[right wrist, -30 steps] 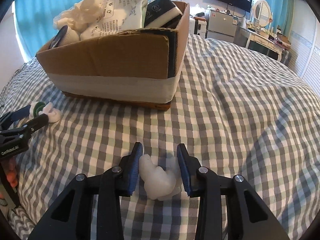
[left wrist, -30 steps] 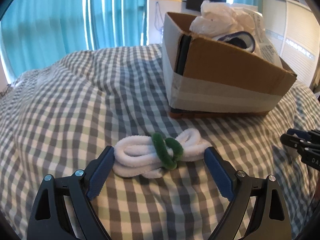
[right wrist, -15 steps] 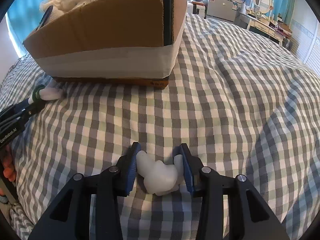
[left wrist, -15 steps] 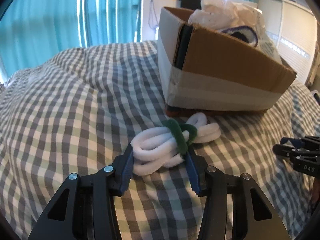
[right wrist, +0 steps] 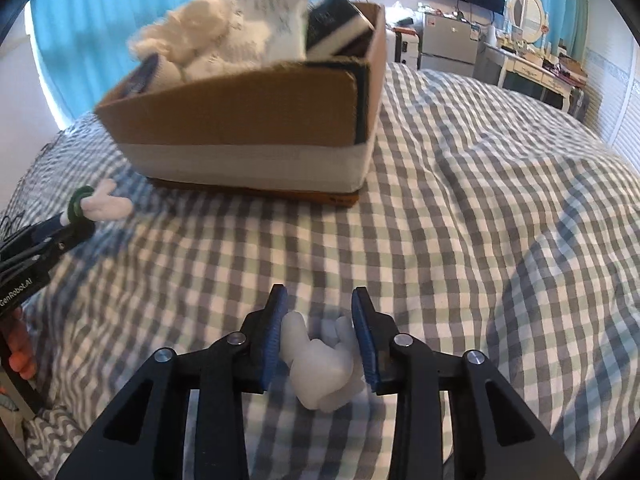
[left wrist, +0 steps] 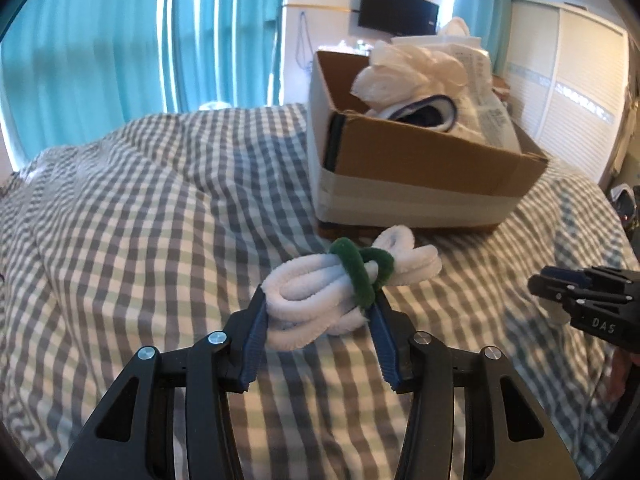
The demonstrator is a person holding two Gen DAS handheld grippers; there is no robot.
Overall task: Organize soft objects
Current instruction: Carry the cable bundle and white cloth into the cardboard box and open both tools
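Two grippers, both loaded. In the left wrist view, the left gripper [left wrist: 320, 320] sits low centre, its blue-padded fingers squeezed onto a coiled bundle of fuzzy white cord [left wrist: 320, 300] tied with a green fuzzy band [left wrist: 358, 268]. The bundle pokes out toward the open brown cardboard box with a white taped base [left wrist: 420, 184], upper right of frame, already stuffed with white soft stuff. Everything's over the grey-and-green checked bedspread [left wrist: 140, 220].

In the right wrist view, the same bundle shows small at mid-left, near the box's corner. Bottom centre, the right gripper [right wrist: 320, 340] is pinched on a small lumpy white soft toy [right wrist: 320, 368], in front of the box.
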